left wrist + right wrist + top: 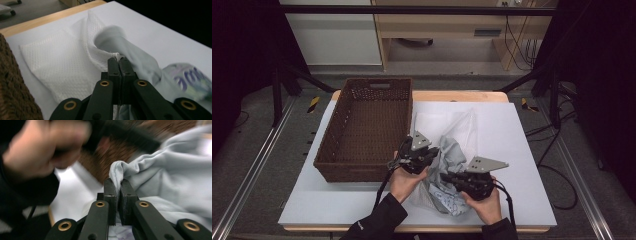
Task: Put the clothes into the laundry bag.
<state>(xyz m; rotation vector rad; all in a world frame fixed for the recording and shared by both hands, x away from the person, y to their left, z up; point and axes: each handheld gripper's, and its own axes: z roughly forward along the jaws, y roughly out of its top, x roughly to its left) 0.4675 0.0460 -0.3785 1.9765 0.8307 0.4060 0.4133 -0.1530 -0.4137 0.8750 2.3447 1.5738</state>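
Note:
A crumpled pale blue garment (453, 150) with a printed patch (453, 202) lies on the white mat, partly over a white waffle-textured cloth (437, 122). My left gripper (436, 156) is shut on a seamed edge of the garment (140, 57), just where it meets the white cloth (62, 62). The right gripper (445, 176) points left and is shut on a raised fold of the same garment (170, 170). In the right gripper view its jaws (118, 183) pinch that fold, and the other hand (32, 152) is a blur beyond. The print (190, 77) lies to the right in the left gripper view.
A brown wicker basket (332, 145) stands to the left of the cloths, its wall close to my left hand (12, 87). The white mat (512, 130) covers a wooden table whose far edge (452, 95) shows behind. Bare mat lies to the right and in front.

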